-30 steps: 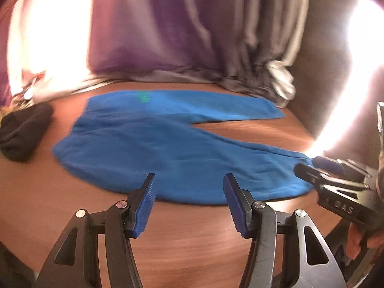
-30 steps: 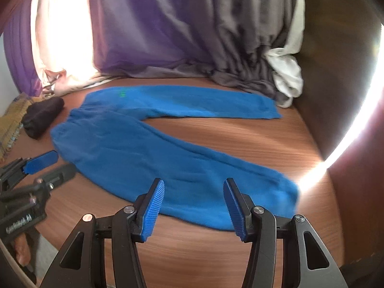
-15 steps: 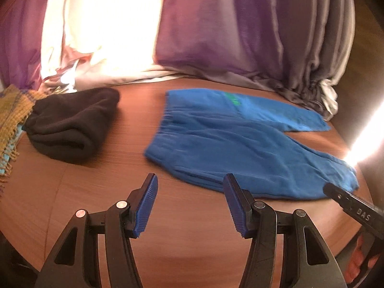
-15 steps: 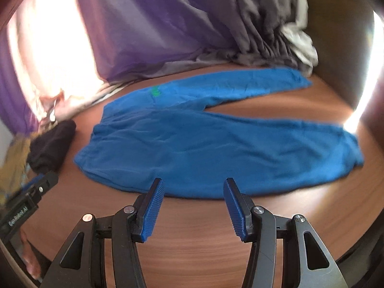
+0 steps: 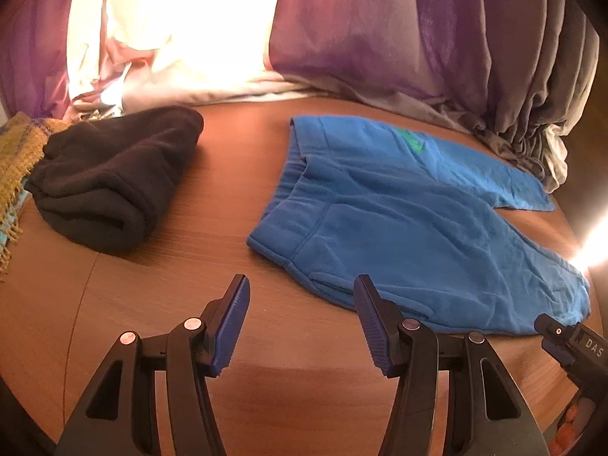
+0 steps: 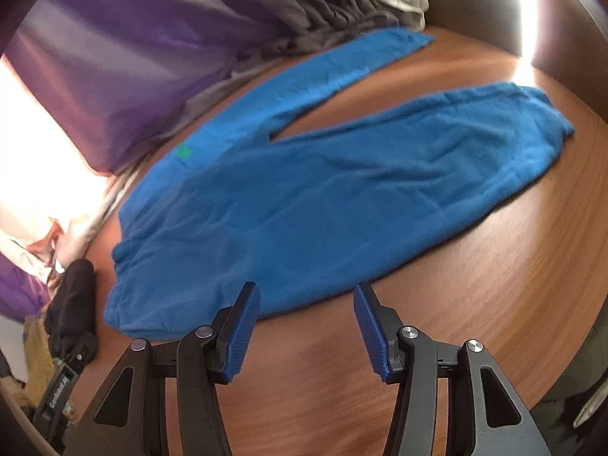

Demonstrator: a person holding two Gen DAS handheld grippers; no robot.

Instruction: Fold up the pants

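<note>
Left gripper (image 5: 302, 323): released, blue ribbed pads apart with bare wood between them, nothing held; it hangs over the table (image 5: 190, 304) just short of the waistband corner of the pants (image 5: 399, 220).

Right gripper (image 6: 306, 326): released, pads apart, nothing held; it hangs over the near edge of the pants (image 6: 304, 205), close to the hip part of the nearer leg.

Pants: blue, soft fabric, lying flat and unfolded on the table. Waistband towards the dark garment; the two legs spread in a narrow V, with a wedge of bare wood between them. Small green mark on the farther side, near the waist.

Table: brown wood grain, rounded edge.

Dark garment (image 5: 114, 178): black or dark brown, rolled up, on the table beside the waistband, apart from the pants.

Woven cloth (image 5: 19, 159): yellowish, fringed, at the table's edge touching the dark garment.

Curtains (image 5: 380, 30): purple and grey, hanging behind the table, hems bunched on its far edge; strong light glares through the gap.
</note>
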